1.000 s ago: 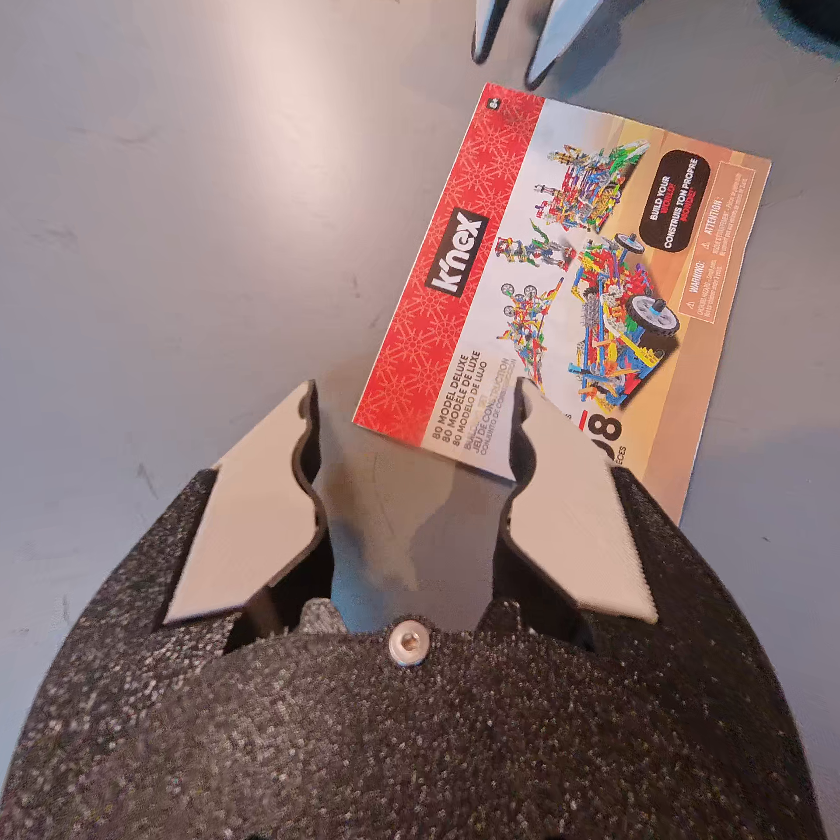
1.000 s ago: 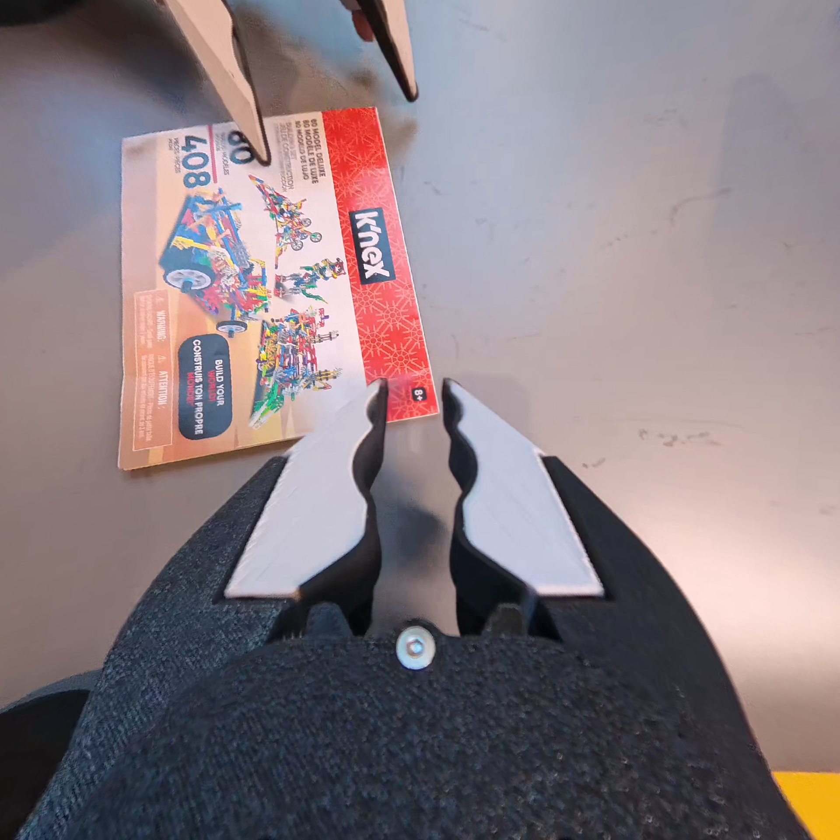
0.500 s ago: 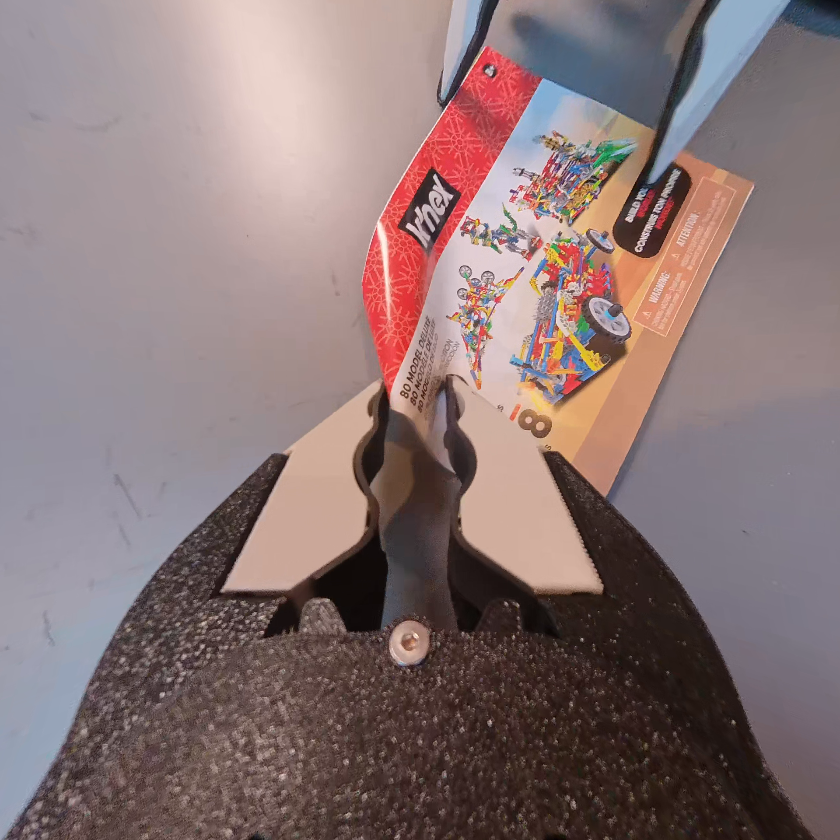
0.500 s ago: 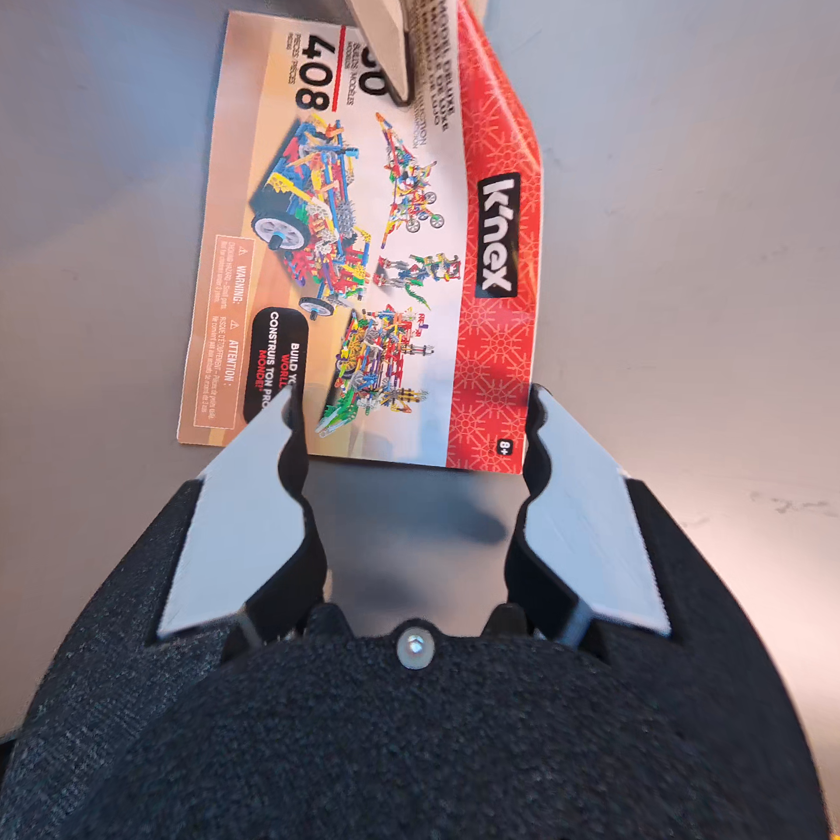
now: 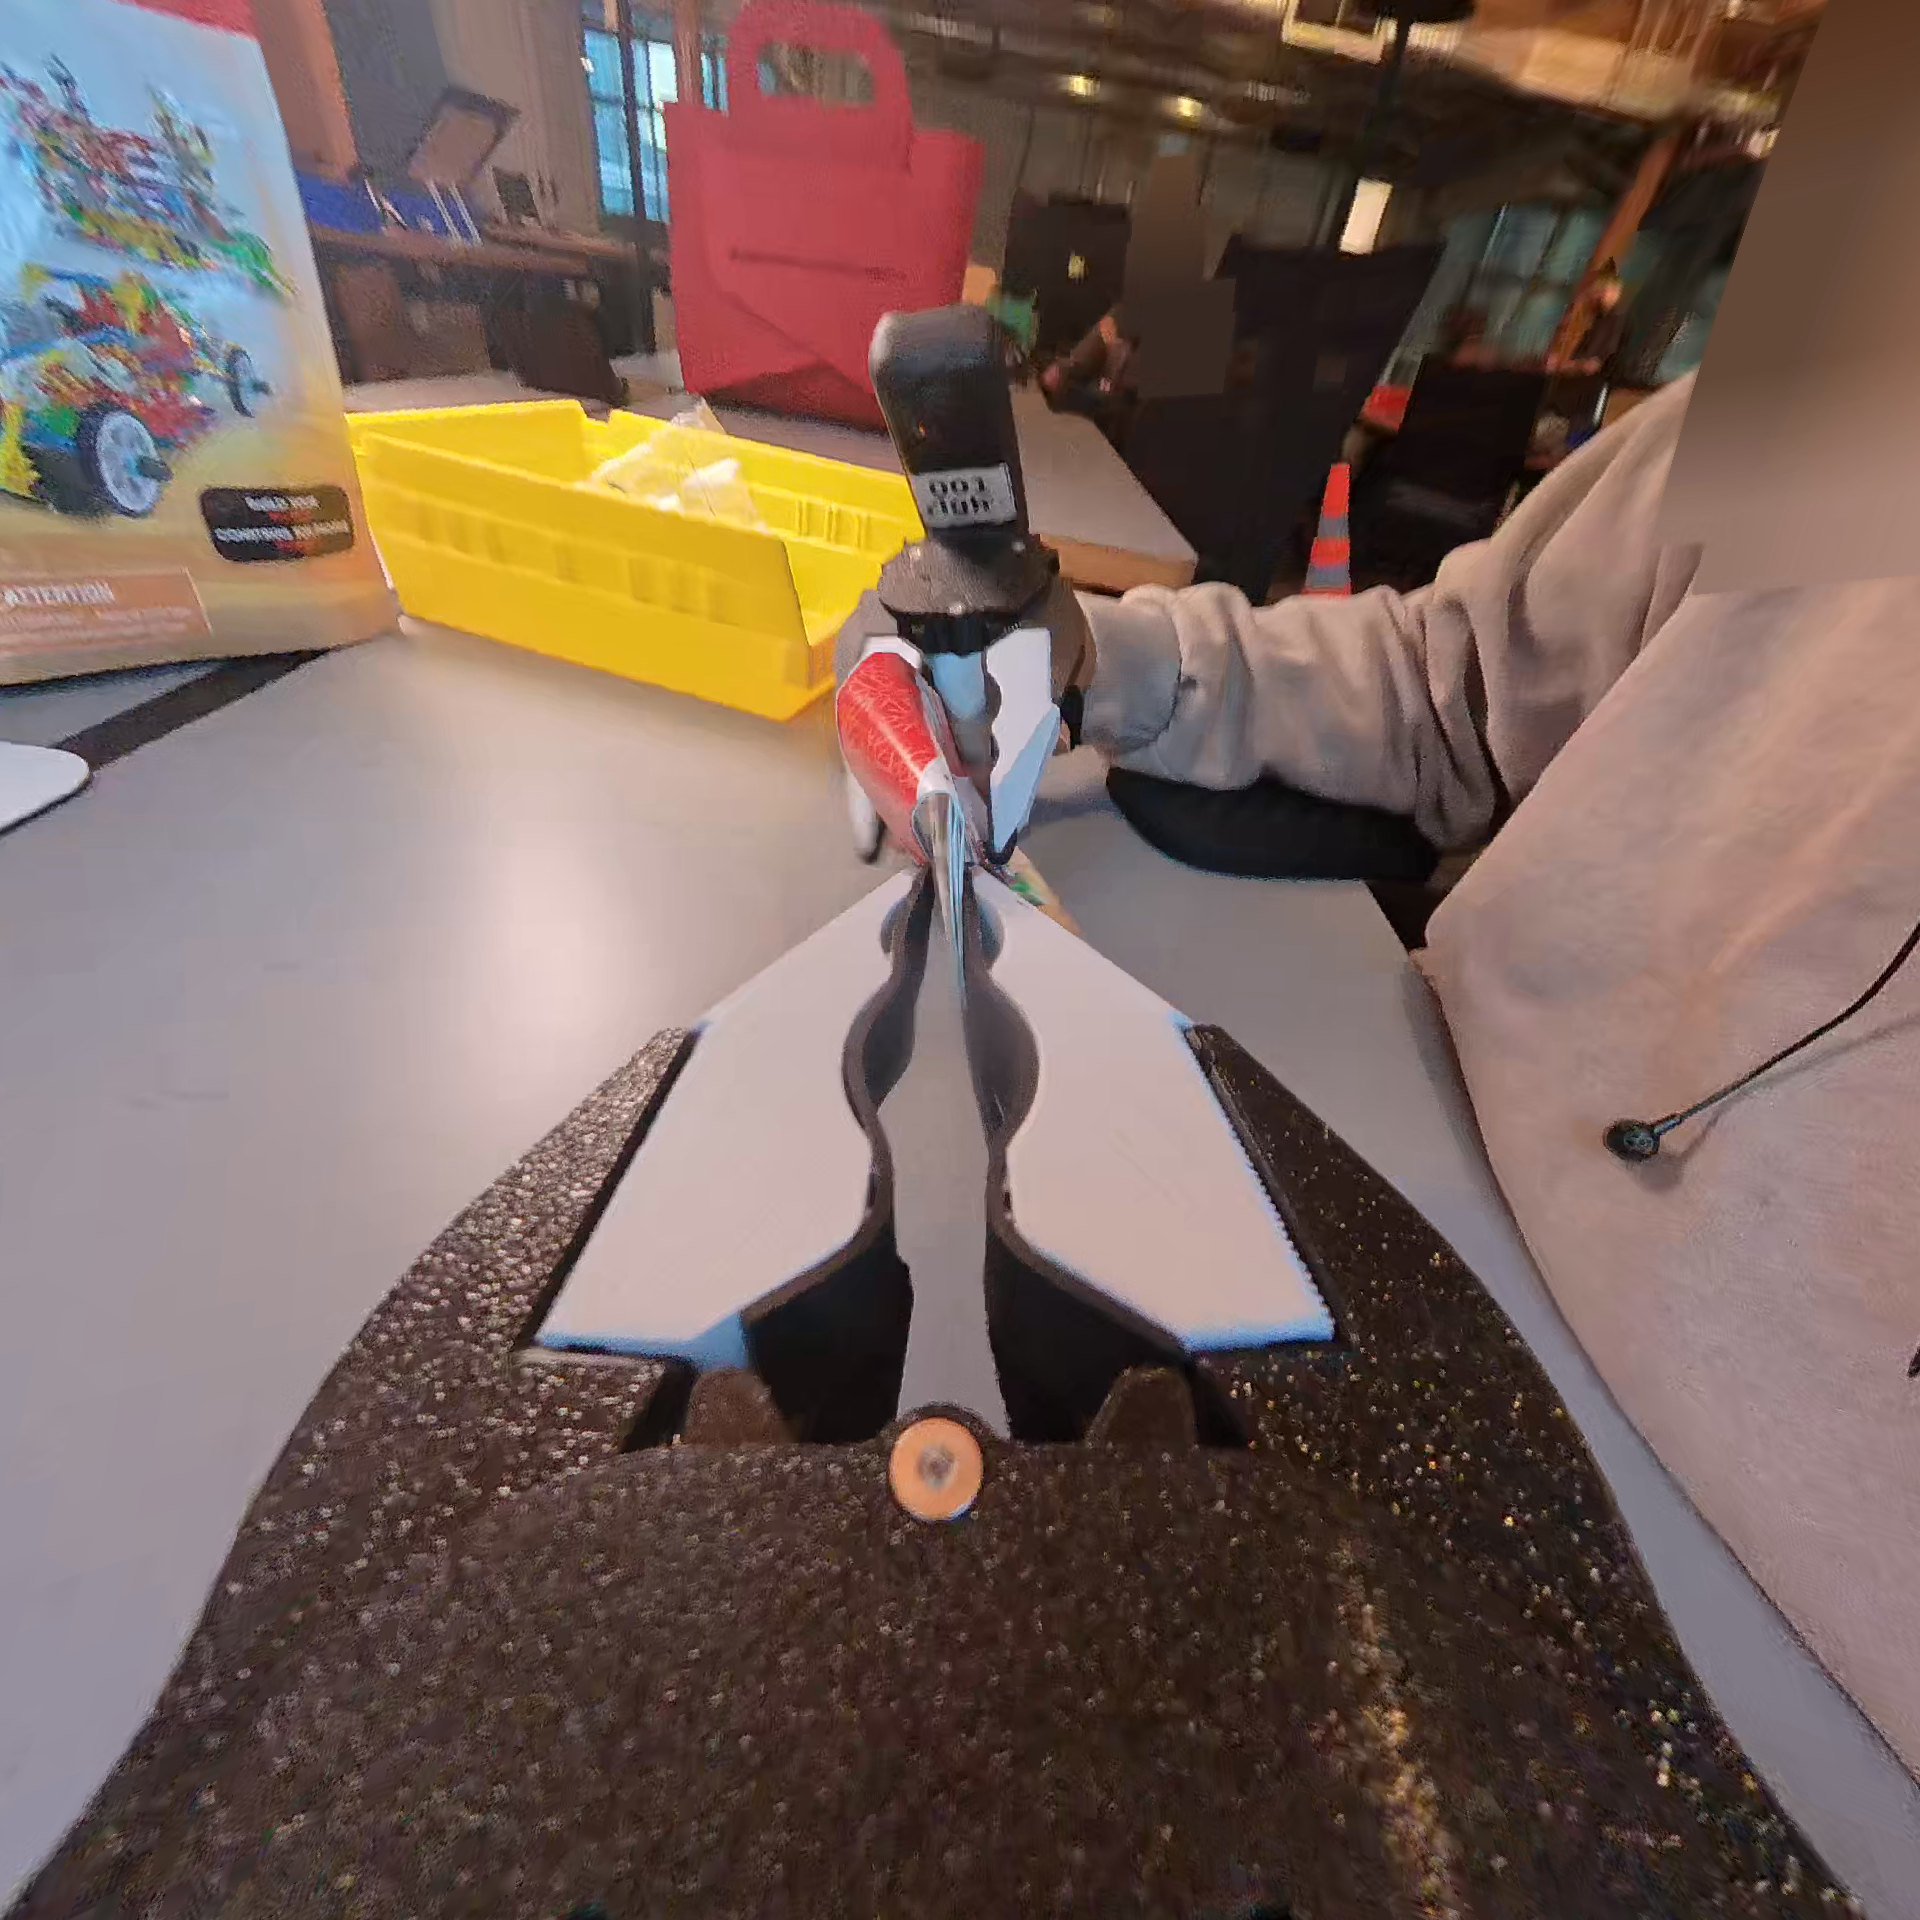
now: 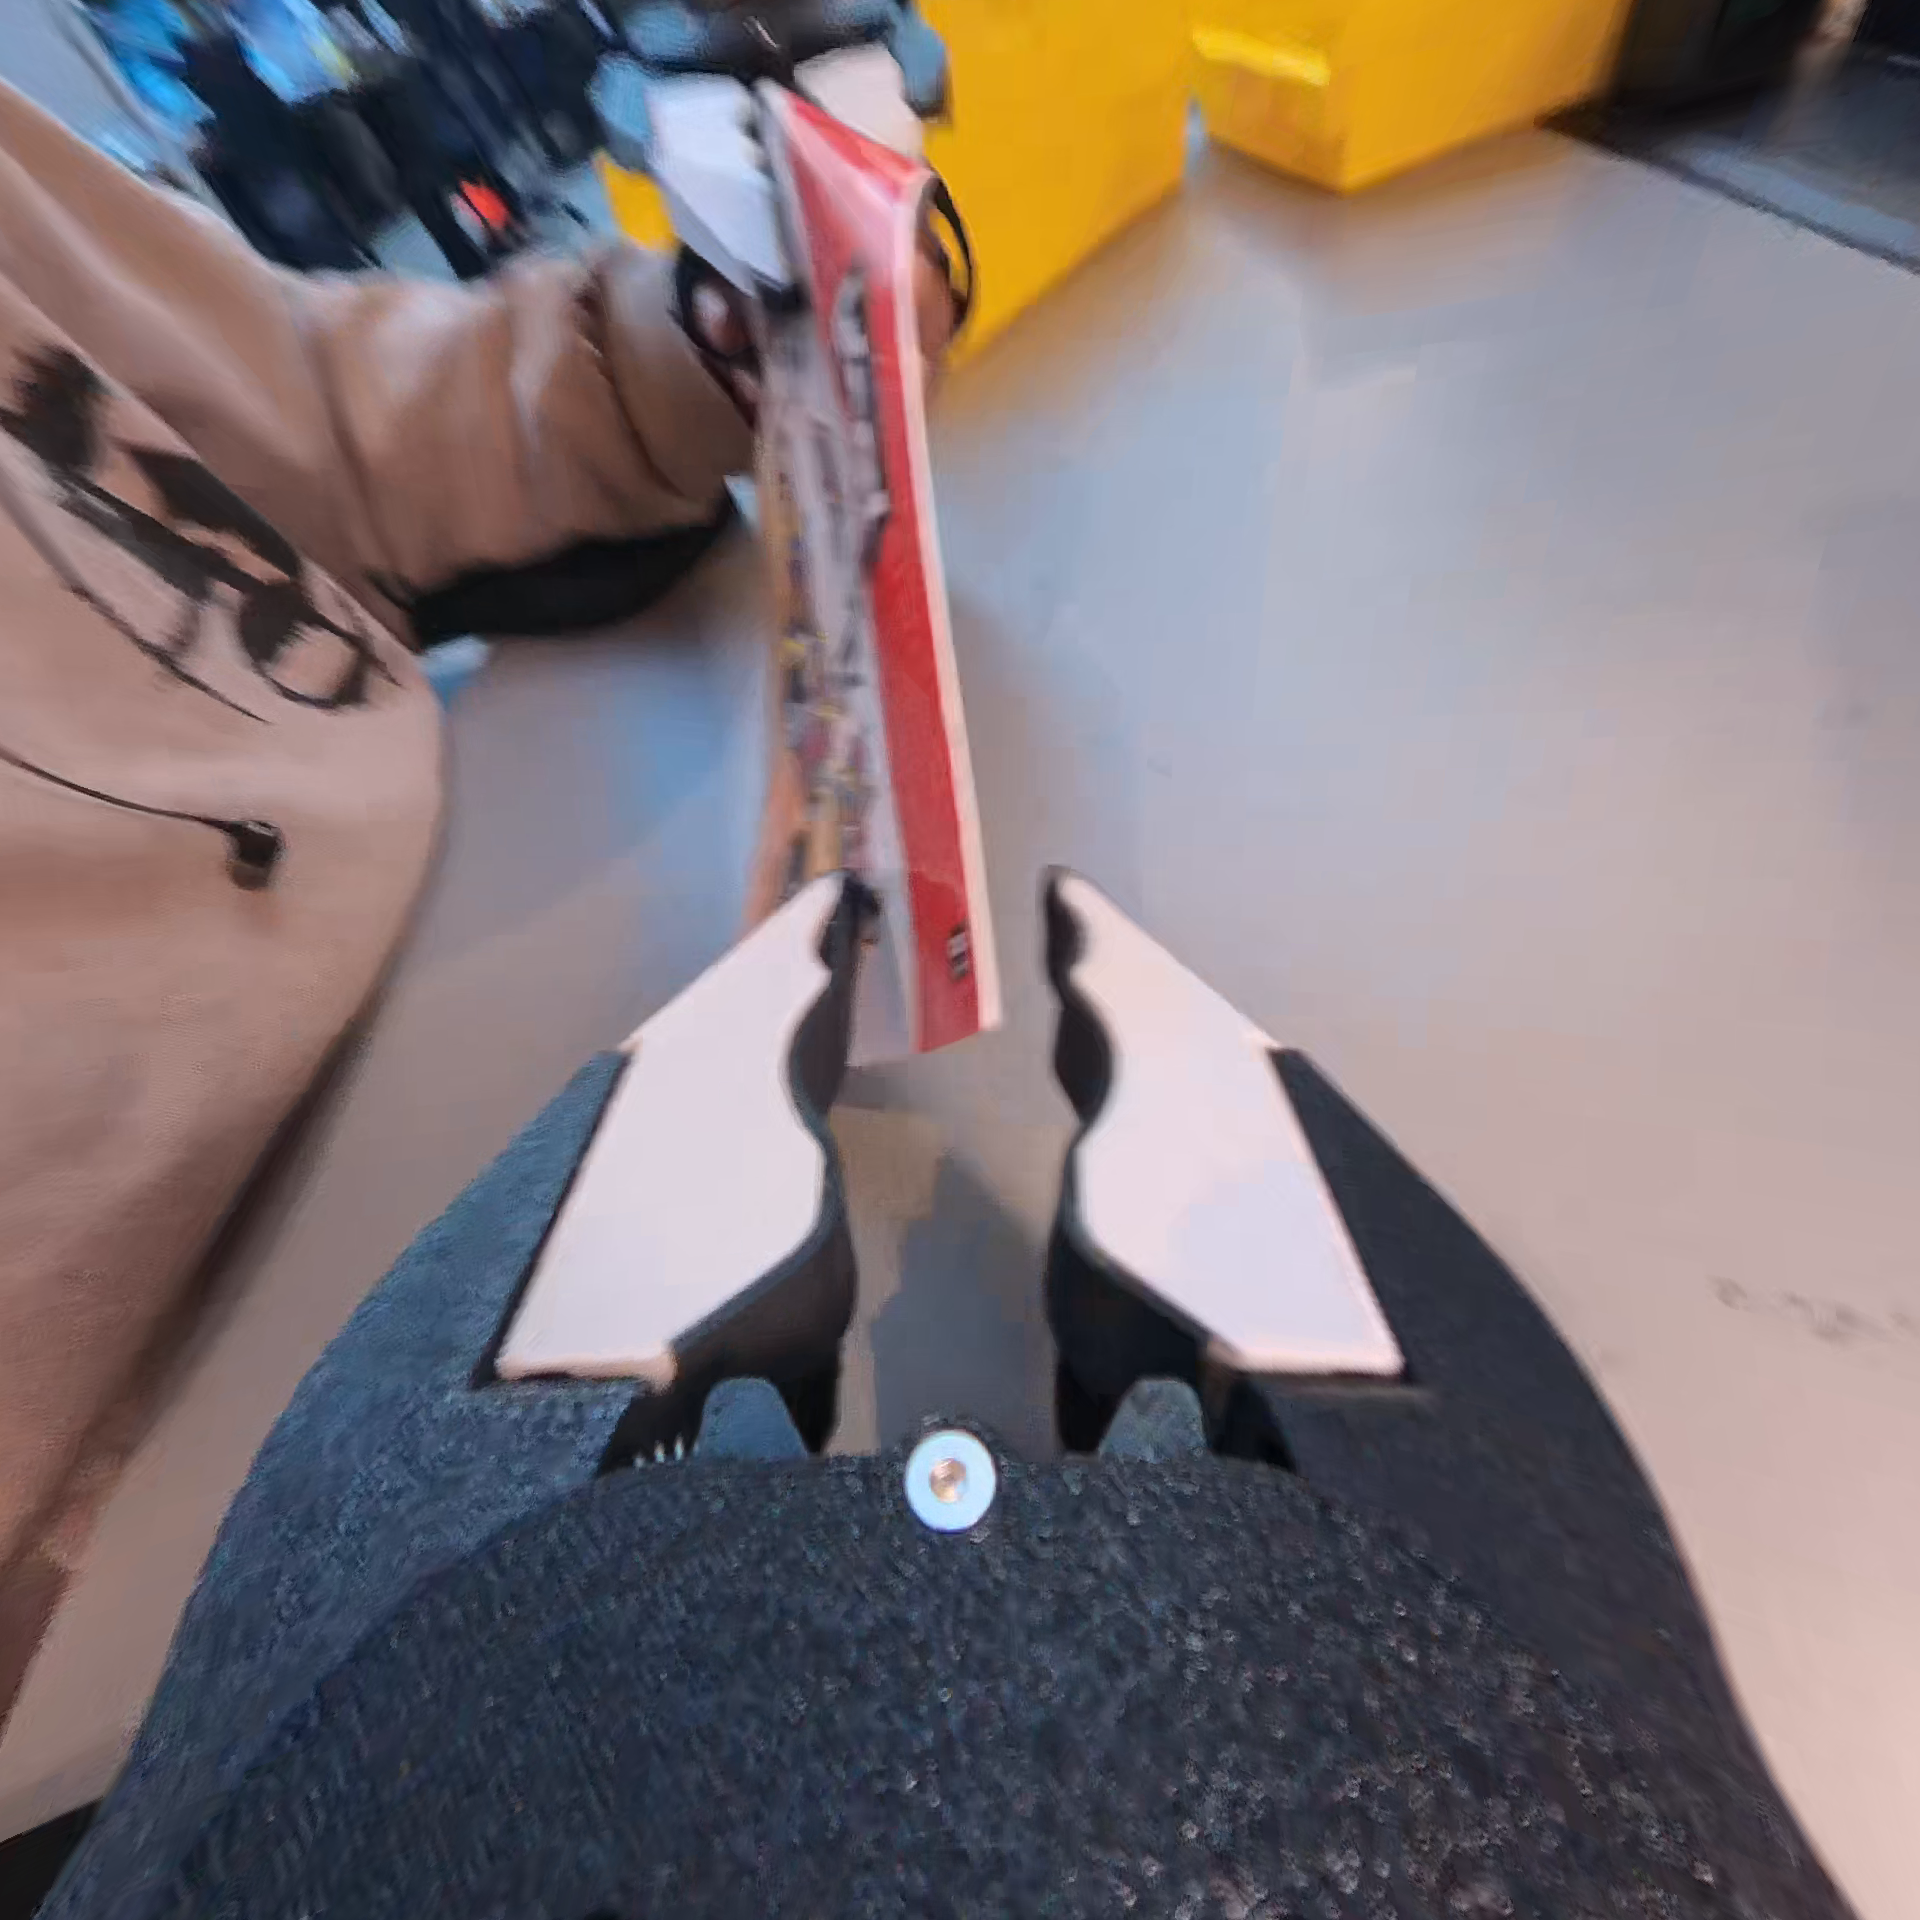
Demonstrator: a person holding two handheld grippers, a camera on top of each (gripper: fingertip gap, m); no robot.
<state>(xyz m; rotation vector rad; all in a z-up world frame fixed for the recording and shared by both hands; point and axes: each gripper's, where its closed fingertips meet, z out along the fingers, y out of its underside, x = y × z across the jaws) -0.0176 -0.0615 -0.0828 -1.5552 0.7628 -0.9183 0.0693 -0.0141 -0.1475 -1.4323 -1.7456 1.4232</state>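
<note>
Left gripper [image 5: 951,914]: fingers drawn almost together, pinching the thin edge of a booklet [image 5: 940,821] that stands on edge above the table
Booklet: red-spined, glossy, colourful cover; held up off the grey table [image 5: 364,935], spanning the gap between the two grippers
Right gripper [image 6: 945,914]: fingers spread with a clear gap; the booklet's [image 6: 883,644] near end sits between them, close against the left finger [image 6: 727,1039], apart from the other finger; grip not closed on it
Left wrist view alone: the right gripper [image 5: 971,790] seen head-on beyond the booklet, its black handle rising above it, a person's beige sleeve [image 5: 1351,675] reaching in from the right; a beige garment with a thin black cord at the right edge
Right wrist view alone: the booklet's cover face and red strip seen lengthwise; the left gripper [image 6: 769,239] at the far end, blurred; a beige sleeve [image 6: 468,416] and a garment with dark markings on the left
Surface: smooth grey tabletop [image 6: 1455,727], faint scuffs at the right
On the table farther off: a yellow plastic bin [image 5: 623,561] with clear bags inside; a printed box [image 5: 156,364] with the same artwork at far left; a red bag [image 5: 821,229] behind the bin
Room: dim workshop space with ceiling lights, dark partitions, an orange cone [image 5: 1333,530], blurred
</note>
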